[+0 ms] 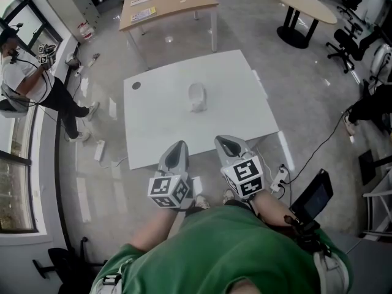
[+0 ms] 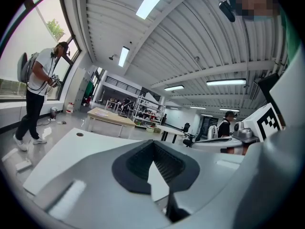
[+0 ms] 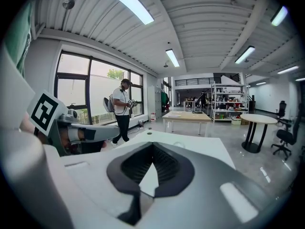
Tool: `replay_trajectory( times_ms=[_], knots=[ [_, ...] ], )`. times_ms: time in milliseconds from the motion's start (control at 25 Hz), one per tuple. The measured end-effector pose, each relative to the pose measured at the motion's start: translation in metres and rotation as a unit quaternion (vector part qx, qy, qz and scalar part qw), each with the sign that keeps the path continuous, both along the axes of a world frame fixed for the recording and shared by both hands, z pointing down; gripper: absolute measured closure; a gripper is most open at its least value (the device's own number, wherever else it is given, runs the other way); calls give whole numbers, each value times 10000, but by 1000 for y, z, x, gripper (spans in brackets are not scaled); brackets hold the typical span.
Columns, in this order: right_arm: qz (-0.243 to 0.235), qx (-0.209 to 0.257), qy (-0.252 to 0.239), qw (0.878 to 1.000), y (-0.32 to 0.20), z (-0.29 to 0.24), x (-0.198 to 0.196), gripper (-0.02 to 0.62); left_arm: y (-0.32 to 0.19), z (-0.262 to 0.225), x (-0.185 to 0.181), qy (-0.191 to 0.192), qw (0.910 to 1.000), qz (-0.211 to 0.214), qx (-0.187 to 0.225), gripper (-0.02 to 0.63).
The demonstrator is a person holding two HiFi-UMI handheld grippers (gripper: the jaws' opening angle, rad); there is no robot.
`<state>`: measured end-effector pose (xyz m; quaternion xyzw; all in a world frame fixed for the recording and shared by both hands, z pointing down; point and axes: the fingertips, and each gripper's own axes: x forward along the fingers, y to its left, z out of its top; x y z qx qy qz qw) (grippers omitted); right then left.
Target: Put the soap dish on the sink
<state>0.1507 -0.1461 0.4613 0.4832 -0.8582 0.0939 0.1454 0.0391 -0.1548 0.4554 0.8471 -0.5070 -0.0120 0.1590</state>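
Evidently empty, left tool (image 1: 179,146) and right tool (image 1: 226,141), jaws together, near white table (image 1: 159,121); perhaps soap dish (image 1: 197,97) mid-table.

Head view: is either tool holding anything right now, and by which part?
Nothing is held. The left tool and the right tool are both shut and empty, short of the white object lying on the table.

Mid-frame in front of you, the white table (image 1: 159,133) carries one small white object (image 1: 197,97) near its centre and a dark round spot (image 1: 136,85) upper left.
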Motion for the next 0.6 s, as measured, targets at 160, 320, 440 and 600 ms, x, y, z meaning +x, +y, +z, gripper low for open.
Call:
replay_trajectory(
  times_ms=[160, 320, 440, 600],
  knots=[
    [16, 11, 15, 10000, -1, 0, 2, 594, 0, 1, 0, 21, 10000, -26, -15, 600],
    [11, 11, 13, 10000, -1, -1, 1, 594, 1, 0, 2, 28, 10000, -20, -8, 600],
    [-2, 21, 20, 10000, -2, -1, 0, 594, 1, 0, 3, 32, 10000, -24, -3, 600],
    [-8, 29, 26, 10000, -2, -2, -1, 594, 1, -1, 3, 24, 10000, -22, 6, 600]
  ],
)
